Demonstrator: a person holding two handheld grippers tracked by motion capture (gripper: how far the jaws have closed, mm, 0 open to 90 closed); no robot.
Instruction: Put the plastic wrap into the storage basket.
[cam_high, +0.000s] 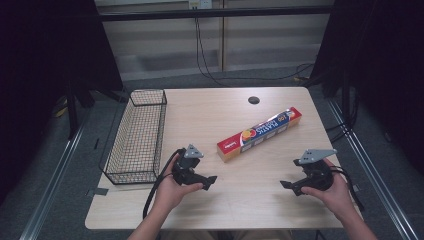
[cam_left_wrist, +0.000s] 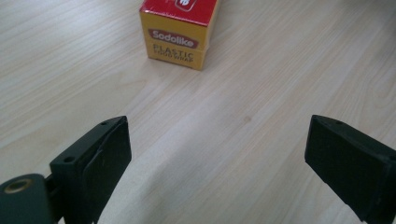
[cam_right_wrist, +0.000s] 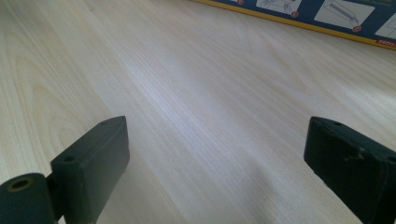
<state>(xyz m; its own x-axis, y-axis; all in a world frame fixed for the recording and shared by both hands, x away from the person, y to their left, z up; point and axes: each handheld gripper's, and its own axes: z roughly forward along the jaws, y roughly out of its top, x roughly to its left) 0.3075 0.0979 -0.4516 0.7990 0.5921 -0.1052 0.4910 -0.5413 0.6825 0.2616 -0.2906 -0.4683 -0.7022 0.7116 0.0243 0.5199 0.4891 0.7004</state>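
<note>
Pale wood table (cam_high: 240, 200) lies under your two grippers; your left gripper (cam_high: 211, 181) and right gripper (cam_high: 285, 185) both have jaws spread wide, holding nothing. Your plastic wrap box (cam_high: 260, 133) lies diagonally mid-table between them, farther out. Your wire basket (cam_high: 137, 137) lines the left edge.

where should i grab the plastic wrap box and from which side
Grip the plastic wrap box across its narrow width, near the middle of its length, probably coming down from above. It lies flat and slantwise on the table, long and slim, so the long side faces are the only pair that open jaws can span. The left gripper faces its near end; both grippers are open.
</note>
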